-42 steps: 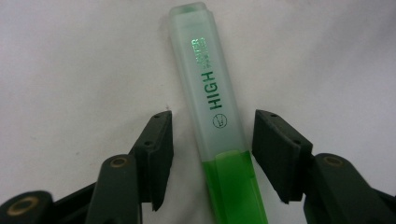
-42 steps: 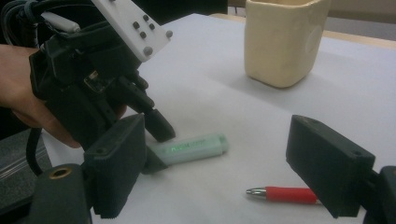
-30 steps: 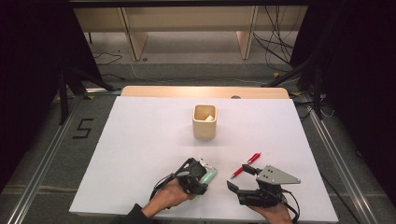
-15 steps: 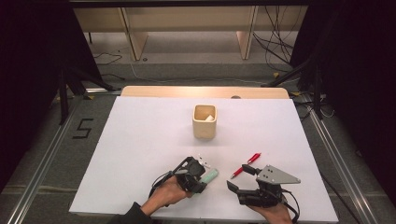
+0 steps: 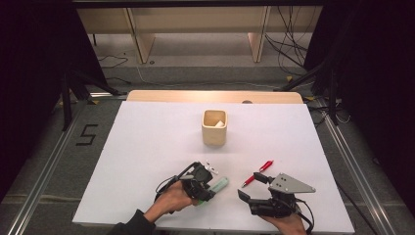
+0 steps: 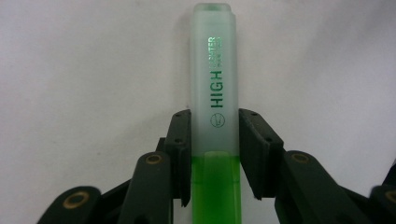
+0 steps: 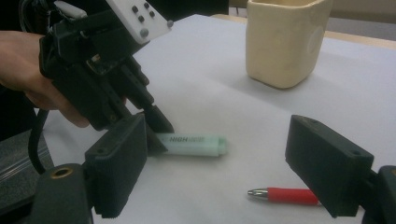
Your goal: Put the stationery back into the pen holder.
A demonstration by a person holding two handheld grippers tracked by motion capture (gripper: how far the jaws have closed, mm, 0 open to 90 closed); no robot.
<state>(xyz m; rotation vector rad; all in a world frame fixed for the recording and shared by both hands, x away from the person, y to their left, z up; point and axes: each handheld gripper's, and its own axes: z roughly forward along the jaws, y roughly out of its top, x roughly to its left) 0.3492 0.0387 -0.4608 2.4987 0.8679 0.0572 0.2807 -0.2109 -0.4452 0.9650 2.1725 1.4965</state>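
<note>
**Closing on the green highlighter**

Now, starting at the lower left of the high view, we see the left gripper [image 5: 208, 188] tipped down onto the white table [image 5: 147, 147], its jaws on either side of the green highlighter [image 5: 218, 185], which lies flat just below the middle of the frame. In the left gripper view the highlighter [image 6: 215, 107] runs straight up between the two pads [image 6: 180, 154], and they appear to press its sides near where the pale cap meets the green barrel; the jaws have just been closing, so we judge the grasp made or all but made. Lifting comes next, and that calls for a firm, level hold so the smooth barrel does not slip.

Moving right, the beige cup [image 5: 214, 127] stands in the middle of the table, well apart and a likely place for pens. Something pale lies inside; we cannot tell what. Farther right, a red pen [image 5: 258, 173] lies near the right gripper [image 5: 249, 191], whose jaws stand wide with nothing between them. The pen's back end is cut off behind a jaw in the right gripper view.
</note>
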